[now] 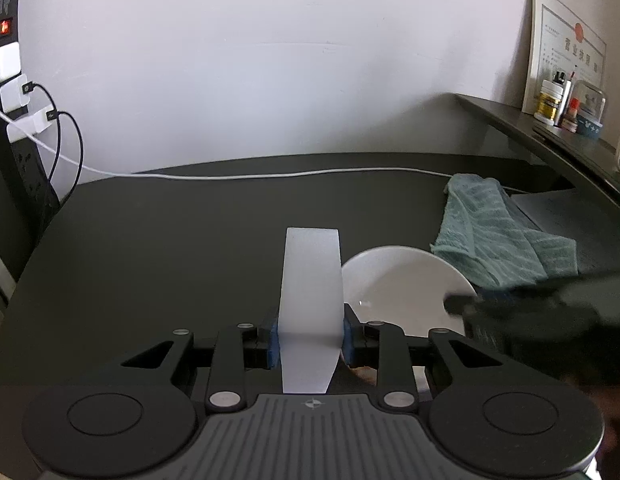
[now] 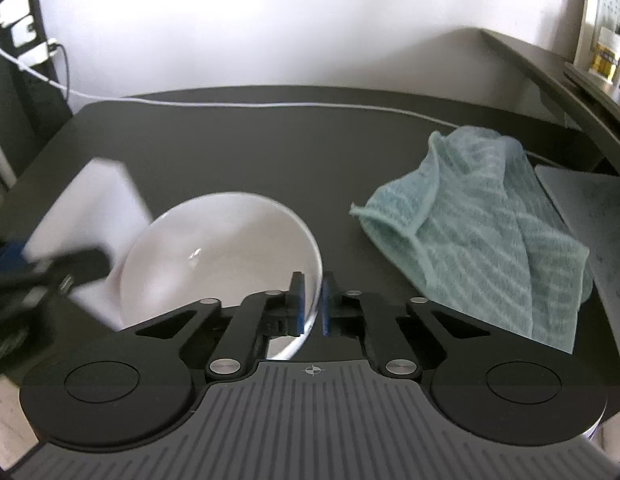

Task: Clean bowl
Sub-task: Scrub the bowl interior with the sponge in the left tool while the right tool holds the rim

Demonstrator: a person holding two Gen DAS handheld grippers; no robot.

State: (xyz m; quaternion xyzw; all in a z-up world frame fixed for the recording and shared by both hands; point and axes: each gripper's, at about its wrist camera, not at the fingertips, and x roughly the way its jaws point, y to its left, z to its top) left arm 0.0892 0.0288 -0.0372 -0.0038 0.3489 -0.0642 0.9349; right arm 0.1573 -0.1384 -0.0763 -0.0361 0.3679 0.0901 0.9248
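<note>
Left wrist view: my left gripper [image 1: 310, 338] is clamped on a white sponge block [image 1: 311, 280], beside the white bowl [image 1: 406, 284] on the dark table [image 1: 170, 240].

My right gripper [image 2: 312, 304] pinches the bowl's rim; the framed certificate's [image 1: 566, 48] print is too small to read, jar labels blurred, teal towel [image 2: 482, 232] nearby.

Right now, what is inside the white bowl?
The white bowl looks empty: only a small glint shows. The right gripper clamping its rim hides the nearest part; the left gripper's sponge is beside it.
</note>
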